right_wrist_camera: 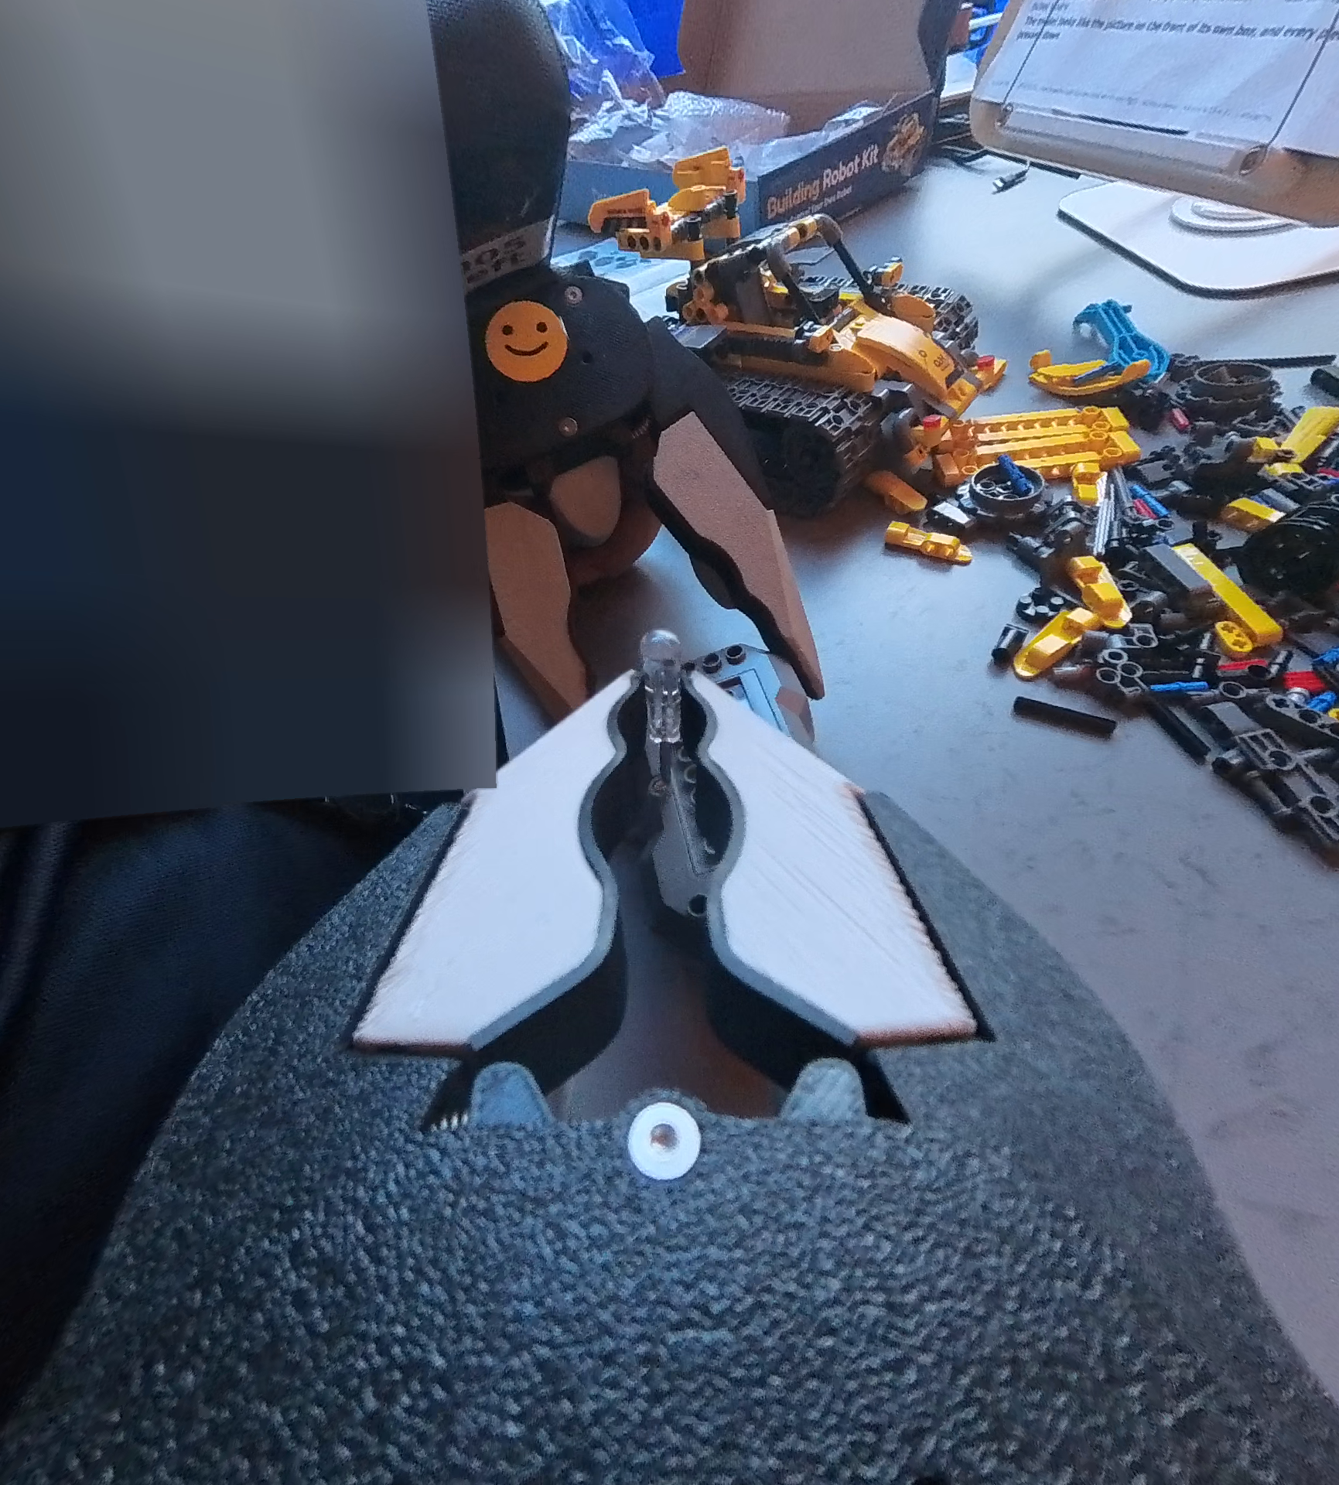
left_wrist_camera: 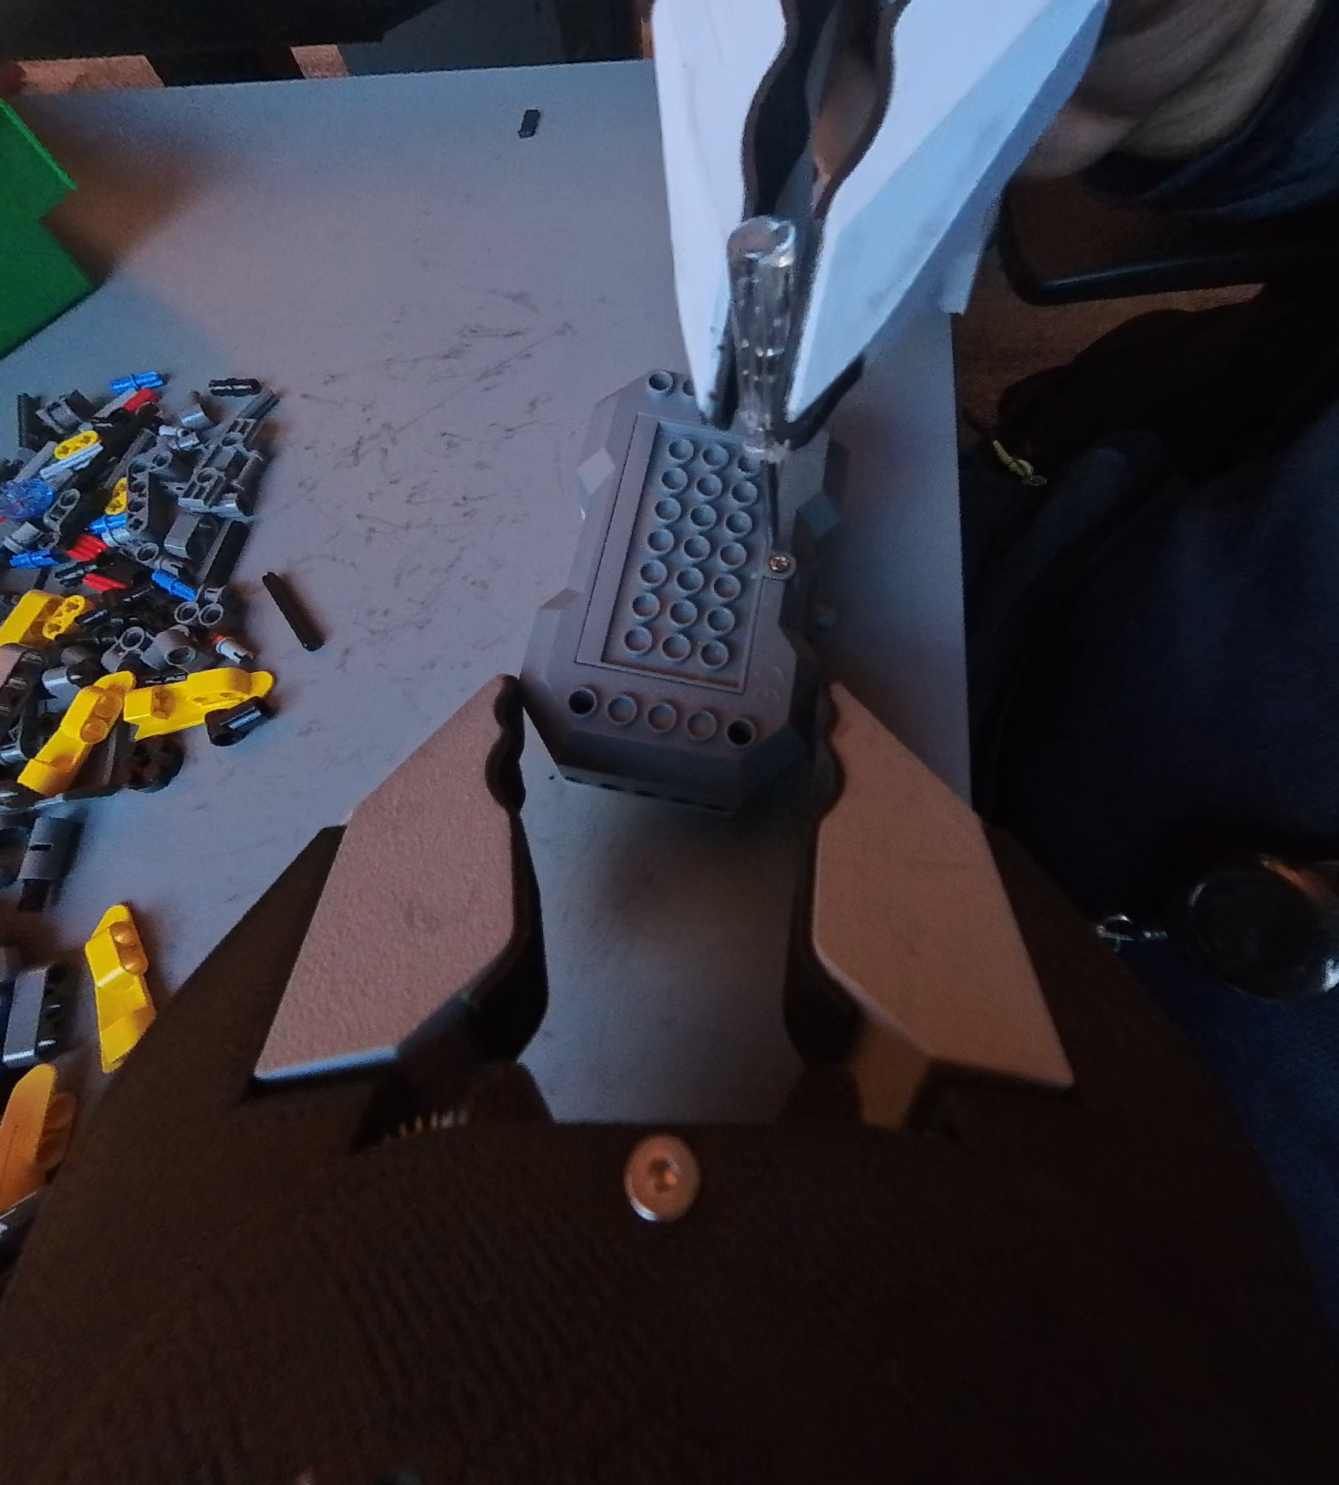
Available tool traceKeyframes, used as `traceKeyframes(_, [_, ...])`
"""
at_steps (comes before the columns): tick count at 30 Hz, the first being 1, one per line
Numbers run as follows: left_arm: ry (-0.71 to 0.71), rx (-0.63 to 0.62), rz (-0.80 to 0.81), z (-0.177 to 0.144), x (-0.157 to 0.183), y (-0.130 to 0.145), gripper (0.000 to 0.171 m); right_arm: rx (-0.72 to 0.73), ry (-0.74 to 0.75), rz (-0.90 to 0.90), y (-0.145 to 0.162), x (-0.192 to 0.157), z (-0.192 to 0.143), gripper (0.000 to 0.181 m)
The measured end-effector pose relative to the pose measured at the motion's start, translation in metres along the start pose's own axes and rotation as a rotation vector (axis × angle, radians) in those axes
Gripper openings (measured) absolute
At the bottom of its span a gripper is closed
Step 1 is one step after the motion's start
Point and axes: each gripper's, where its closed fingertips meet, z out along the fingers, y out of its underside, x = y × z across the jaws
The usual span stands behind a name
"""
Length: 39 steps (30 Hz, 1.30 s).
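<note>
Up front in the left wrist view, the left gripper (left_wrist_camera: 670,723) spreads wide around the near end of a grey studded block (left_wrist_camera: 678,595) on the table (left_wrist_camera: 409,321), loose pieces (left_wrist_camera: 87,578) to its left. Over in the right wrist view, the right gripper (right_wrist_camera: 662,691) pinches a clear-handled screwdriver (right_wrist_camera: 662,683) above that block (right_wrist_camera: 746,679).

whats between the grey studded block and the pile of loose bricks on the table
In the left wrist view, mostly bare scuffed table lies between the grey studded block and the brick pile; only one loose black pin lies there, near the pile.
</note>
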Motion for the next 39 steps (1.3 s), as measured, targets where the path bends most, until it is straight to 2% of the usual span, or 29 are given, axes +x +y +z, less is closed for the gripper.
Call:
traceKeyframes(11, [0.002, 0.0, -0.002, 0.0, 0.0, 0.0, 0.068, -0.008, 0.009, -0.011, 0.002, -0.002, 0.002, 0.007])
traceKeyframes(18, [0.0, 0.002, 0.0, 0.0, 0.0, 0.0, 0.069, -0.004, 0.107, -0.08, 0.004, -0.004, 0.0, 0.008])
traceKeyframes(22, [-0.001, 0.004, 0.003, 0.0, 0.0, -0.001, 0.068, 0.003, 0.101, -0.141, 0.007, -0.007, -0.002, 0.007])
traceKeyframes(26, [-0.002, 0.003, 0.005, 0.0, 0.0, -0.001, 0.068, -0.013, -0.031, -0.185, 0.007, -0.008, -0.002, 0.007])
traceKeyframes(31, [0.001, 0.003, 0.0, 0.0, 0.0, -0.001, 0.068, -0.044, -0.281, -0.22, 0.007, -0.007, -0.003, 0.007])
traceKeyframes(37, [0.004, 0.004, 0.002, 0.0, 0.001, -0.001, 0.068, -0.069, -0.569, -0.4, 0.009, -0.012, -0.005, 0.007])
traceKeyframes(39, [0.004, 0.004, 0.002, 0.0, 0.001, -0.001, 0.068, -0.084, -0.671, -0.411, 0.009, -0.012, -0.005, 0.007])
